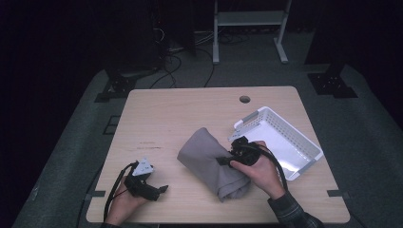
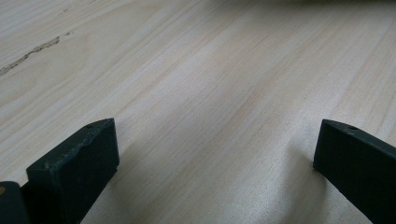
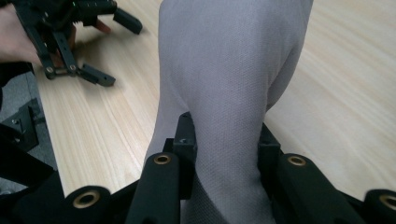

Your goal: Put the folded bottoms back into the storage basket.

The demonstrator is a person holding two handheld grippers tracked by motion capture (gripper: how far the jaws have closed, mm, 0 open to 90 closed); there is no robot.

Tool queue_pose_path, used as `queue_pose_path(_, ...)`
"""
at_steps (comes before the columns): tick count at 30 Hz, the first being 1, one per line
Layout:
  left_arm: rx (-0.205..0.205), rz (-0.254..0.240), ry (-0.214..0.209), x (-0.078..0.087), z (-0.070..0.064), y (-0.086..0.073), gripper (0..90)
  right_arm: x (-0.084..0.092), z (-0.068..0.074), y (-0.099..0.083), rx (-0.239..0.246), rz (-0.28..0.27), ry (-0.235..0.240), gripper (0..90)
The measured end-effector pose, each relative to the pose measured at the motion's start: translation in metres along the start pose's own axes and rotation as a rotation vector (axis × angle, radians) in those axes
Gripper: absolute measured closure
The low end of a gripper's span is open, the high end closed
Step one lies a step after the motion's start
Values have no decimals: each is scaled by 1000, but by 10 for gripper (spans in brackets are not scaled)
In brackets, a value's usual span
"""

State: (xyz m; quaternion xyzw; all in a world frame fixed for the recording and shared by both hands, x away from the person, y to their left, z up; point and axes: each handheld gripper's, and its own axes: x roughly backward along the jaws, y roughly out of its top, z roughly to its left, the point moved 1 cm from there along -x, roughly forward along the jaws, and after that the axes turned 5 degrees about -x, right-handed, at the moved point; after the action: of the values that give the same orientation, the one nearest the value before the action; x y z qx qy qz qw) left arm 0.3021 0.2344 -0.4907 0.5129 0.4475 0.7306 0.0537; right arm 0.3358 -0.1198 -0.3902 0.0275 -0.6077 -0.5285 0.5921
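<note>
A folded grey cloth [image 1: 209, 159] lies in the middle of the wooden table [image 1: 166, 114]. My right gripper [image 1: 227, 160] is shut on the grey cloth [image 3: 229, 84], pinching a fold of it between both jaws near its right edge. My left gripper [image 1: 160, 191] rests low over the table near the front left corner, open, with bare wood [image 2: 210, 93] between its jaws. In the right gripper view the left gripper [image 3: 112, 49] lies farther off at the upper left, held by a hand.
A white plastic basket [image 1: 280, 140] stands at an angle on the right side of the table, just behind my right hand. A round cable hole [image 1: 244, 99] sits near the table's far edge. Beyond the table, cables and stands cover the dark floor.
</note>
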Motion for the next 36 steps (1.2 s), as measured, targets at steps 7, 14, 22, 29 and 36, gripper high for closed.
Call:
queue_pose_path(7,-3,1,1,0,0,0,0,17,-3,4,-14,-16,-17,690)
queue_pose_path(14,-6,5,-1,0,0,0,0,35,-10,9,-17,-34,-43,691)
queue_pose_path(22,-4,3,0,0,0,0,0,57,-22,14,-34,-59,-78,691)
queue_pose_path(29,-2,1,0,0,0,0,0,74,-31,16,-54,-85,-101,691)
queue_pose_path(36,-2,1,0,0,0,0,0,99,-47,18,-84,-118,-143,691)
